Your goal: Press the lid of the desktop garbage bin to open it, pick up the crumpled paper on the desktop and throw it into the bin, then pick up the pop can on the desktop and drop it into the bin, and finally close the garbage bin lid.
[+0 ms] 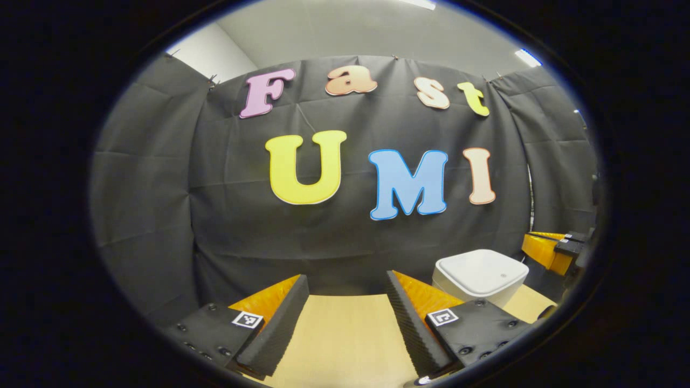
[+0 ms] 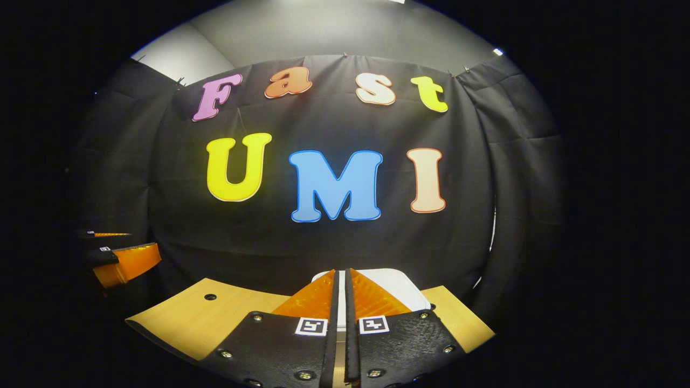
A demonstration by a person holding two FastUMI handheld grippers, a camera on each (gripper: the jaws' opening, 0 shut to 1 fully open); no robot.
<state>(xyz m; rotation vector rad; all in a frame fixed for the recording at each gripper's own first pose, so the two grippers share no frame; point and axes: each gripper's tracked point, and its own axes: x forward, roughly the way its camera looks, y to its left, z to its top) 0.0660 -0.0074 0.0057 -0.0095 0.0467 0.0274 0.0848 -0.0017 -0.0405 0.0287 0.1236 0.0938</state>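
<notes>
The white desktop bin (image 1: pixel 480 276) stands on the wooden table with its lid down, at the right of the left gripper view. My left gripper (image 1: pixel 347 280) hovers open above the table, nothing between its fingers, with the bin to its right. In the right gripper view the bin (image 2: pixel 401 288) sits straight ahead, mostly hidden behind my right gripper (image 2: pixel 340 275), whose fingers are shut together with nothing between them. The right gripper (image 1: pixel 552 249) also shows at the far right of the left gripper view, beyond the bin. At the left edge of the right gripper view the left gripper (image 2: pixel 116 253) is seen, open.
The light wooden table (image 2: pixel 188 315) has a small round hole (image 2: pixel 210 297) near its left part. Black cloth walls close the booth behind and on both sides of the table (image 1: pixel 345 334).
</notes>
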